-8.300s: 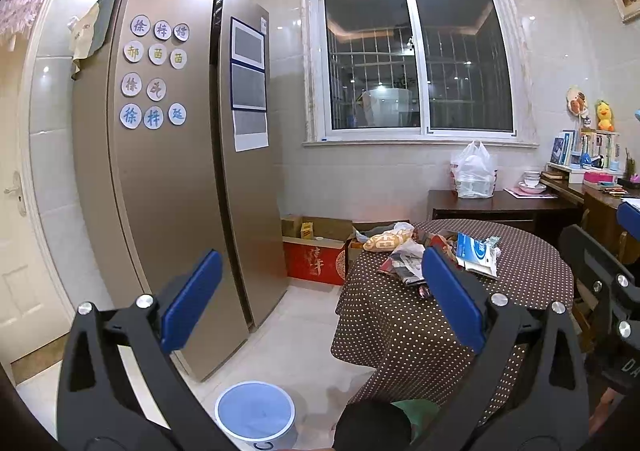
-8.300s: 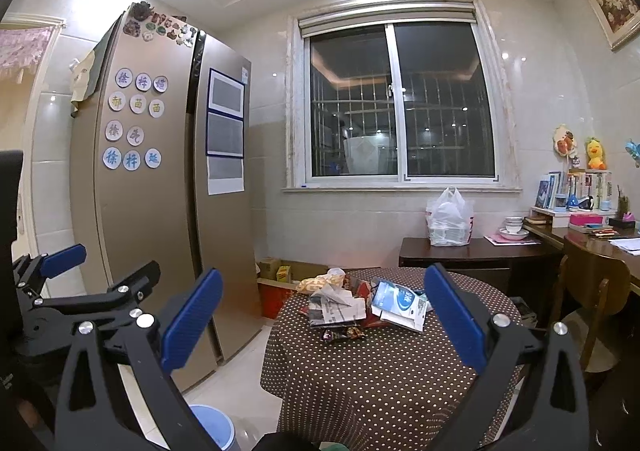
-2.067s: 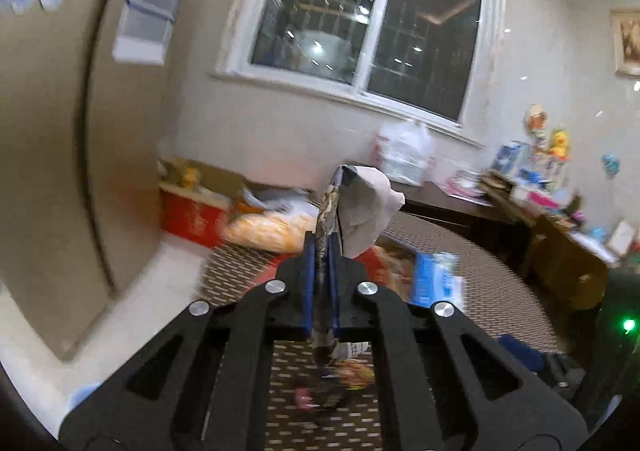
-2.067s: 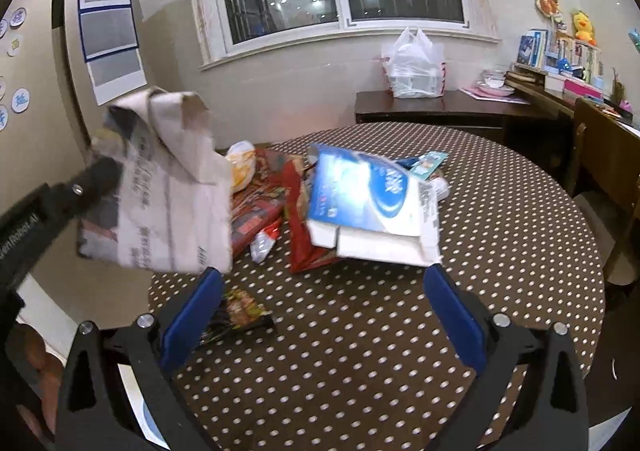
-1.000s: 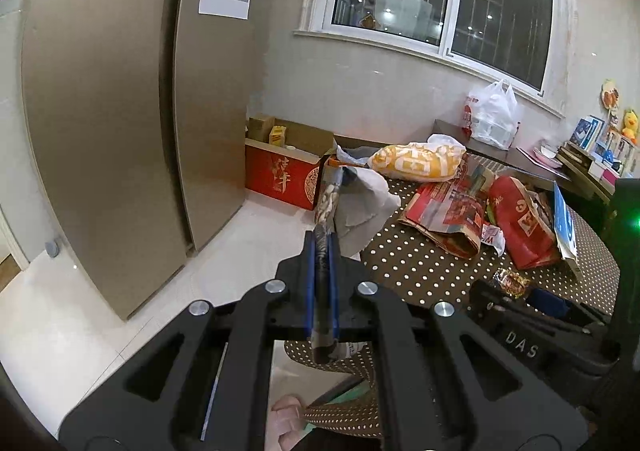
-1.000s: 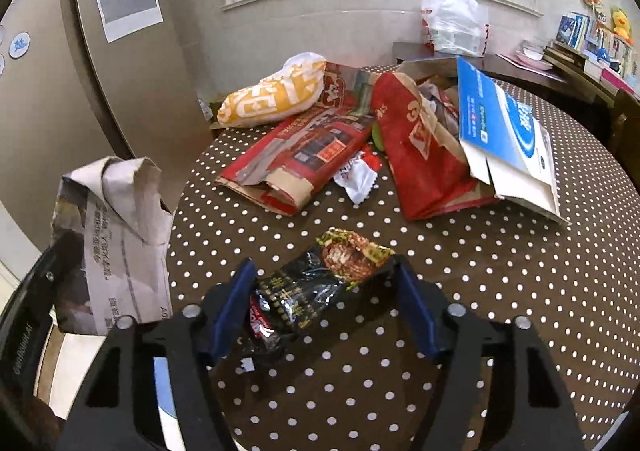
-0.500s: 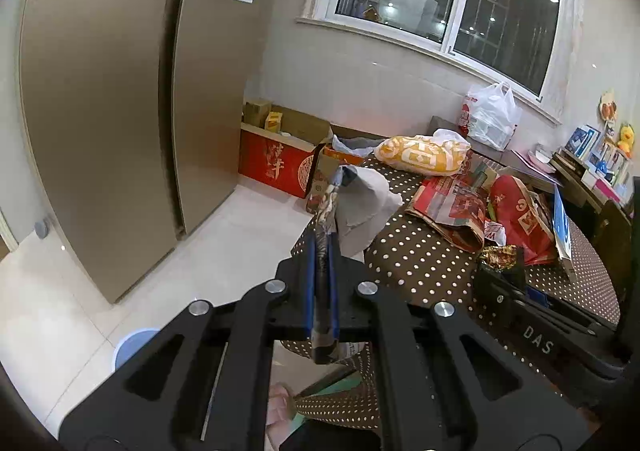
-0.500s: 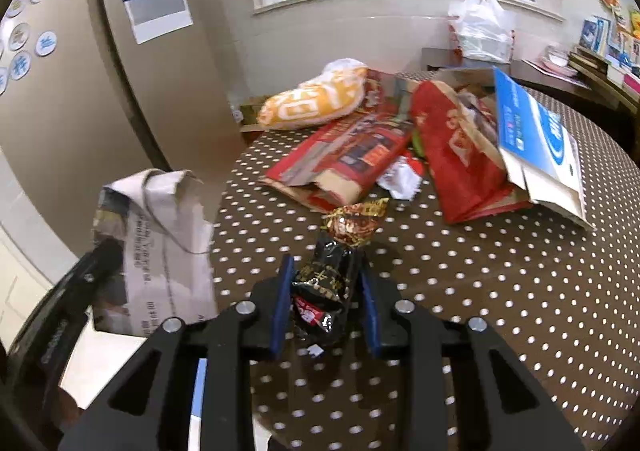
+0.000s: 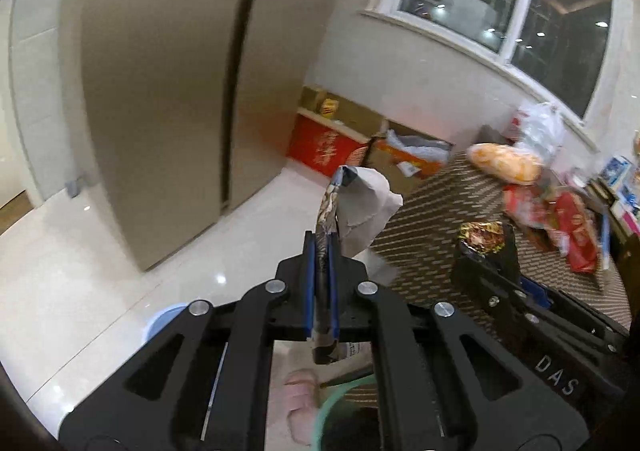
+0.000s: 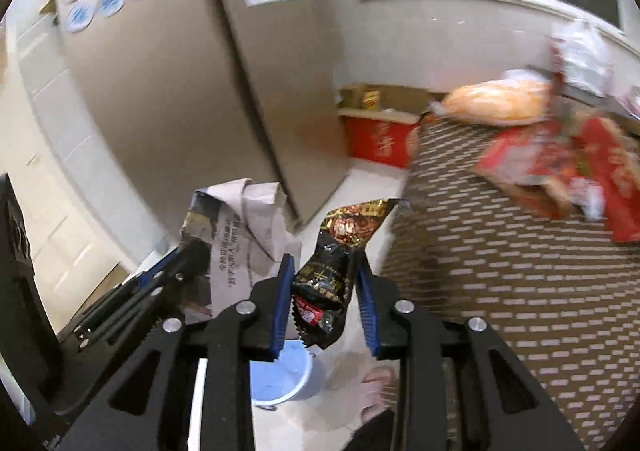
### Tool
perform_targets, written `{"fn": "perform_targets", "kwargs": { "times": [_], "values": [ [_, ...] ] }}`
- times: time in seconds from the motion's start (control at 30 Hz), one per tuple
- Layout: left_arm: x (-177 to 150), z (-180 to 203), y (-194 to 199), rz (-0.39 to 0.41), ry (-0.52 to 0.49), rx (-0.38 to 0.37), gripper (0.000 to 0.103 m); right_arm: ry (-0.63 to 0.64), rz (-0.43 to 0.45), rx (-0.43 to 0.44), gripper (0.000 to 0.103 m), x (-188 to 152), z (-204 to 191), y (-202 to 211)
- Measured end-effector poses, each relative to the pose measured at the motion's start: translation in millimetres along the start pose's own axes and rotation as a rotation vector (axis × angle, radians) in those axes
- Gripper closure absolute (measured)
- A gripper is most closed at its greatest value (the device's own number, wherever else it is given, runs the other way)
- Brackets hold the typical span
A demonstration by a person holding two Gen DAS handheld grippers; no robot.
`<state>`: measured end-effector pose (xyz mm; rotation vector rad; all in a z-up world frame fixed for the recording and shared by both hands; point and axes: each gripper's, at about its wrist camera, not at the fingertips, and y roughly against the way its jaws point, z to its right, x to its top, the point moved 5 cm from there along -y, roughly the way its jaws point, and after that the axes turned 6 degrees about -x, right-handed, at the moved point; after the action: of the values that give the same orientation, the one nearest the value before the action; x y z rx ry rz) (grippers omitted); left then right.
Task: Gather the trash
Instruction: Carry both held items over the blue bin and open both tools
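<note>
Two grippers, each clamped on a piece of trash, off the table's edge.

Left gripper (image 9: 321,251) pinches the folded newspaper (image 9: 362,207), which sticks up toward its twelve o'clock. Right gripper (image 10: 325,283) grips the black snack wrapper (image 10: 336,251) upright between its pads; a blue bin (image 10: 280,379) sits on the floor at six o'clock below it.

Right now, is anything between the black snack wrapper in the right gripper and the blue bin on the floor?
Nothing visible. The black snack wrapper hangs in the right gripper directly above the blue bin, whose mouth looks open.
</note>
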<state>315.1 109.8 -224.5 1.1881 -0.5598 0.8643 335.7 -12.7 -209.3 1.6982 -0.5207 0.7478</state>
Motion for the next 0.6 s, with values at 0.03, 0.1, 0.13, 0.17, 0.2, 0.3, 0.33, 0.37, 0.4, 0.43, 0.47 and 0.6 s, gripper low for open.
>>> {"fn": "perform_targets", "kwargs": {
  "times": [0.03,0.1,0.13,0.17,0.2,0.3,0.33,0.37,0.4,0.43,0.47,0.6],
  "values": [
    [-2.2,-12.6,-1.4,-0.012,0.007,0.022,0.097,0.014,-0.021,0.032,0.073,-2.4,-13.4,-9.8],
    [-5.4,-32.4,-4.2,-0.029,0.022,0.057,0.097,0.041,-0.045,0.055,0.073,-5.6,-31.0,-22.8],
    [-7.8,-45.1,-6.1,-0.040,0.032,0.079,0.097,0.058,-0.057,0.071,0.073,-7.5,-40.7,-29.6],
    [-10.0,-56.1,-8.0,-0.052,0.043,0.097,0.097,0.075,-0.072,0.087,0.073,-9.9,-52.2,-38.7],
    [-11.6,-63.8,-9.2,-0.062,0.051,0.109,0.097,0.085,-0.083,0.098,0.073,-11.0,-59.0,-45.0],
    [-17.4,-92.3,-13.9,-0.090,0.094,0.146,0.097,0.109,-0.111,0.124,0.073,-13.7,-77.9,-65.3],
    [-18.7,-101.4,-16.3,-0.100,0.101,0.160,0.097,0.117,-0.120,0.129,0.073,-14.4,-82.7,-70.5],
    [-19.4,-109.1,-17.9,-0.105,0.110,0.174,0.096,0.119,-0.127,0.140,0.073,-14.7,-89.4,-77.3],
    [-20.1,-117.5,-20.2,-0.108,0.126,0.186,0.096,0.120,-0.131,0.145,0.073,-14.0,-93.8,-82.8],
    [-21.4,-128.5,-24.1,-0.116,0.150,0.194,0.096,0.123,-0.136,0.150,0.073,-13.0,-97.5,-89.3],
    [-22.0,-134.4,-27.3,-0.124,0.162,0.194,0.095,0.123,-0.140,0.157,0.073,-14.6,-102.4,-93.0],
    [-28.4,-157.5,-39.1,-0.165,0.210,0.211,0.094,0.134,-0.157,0.171,0.073,-20.7,-116.0,-102.0]
  ]
}}
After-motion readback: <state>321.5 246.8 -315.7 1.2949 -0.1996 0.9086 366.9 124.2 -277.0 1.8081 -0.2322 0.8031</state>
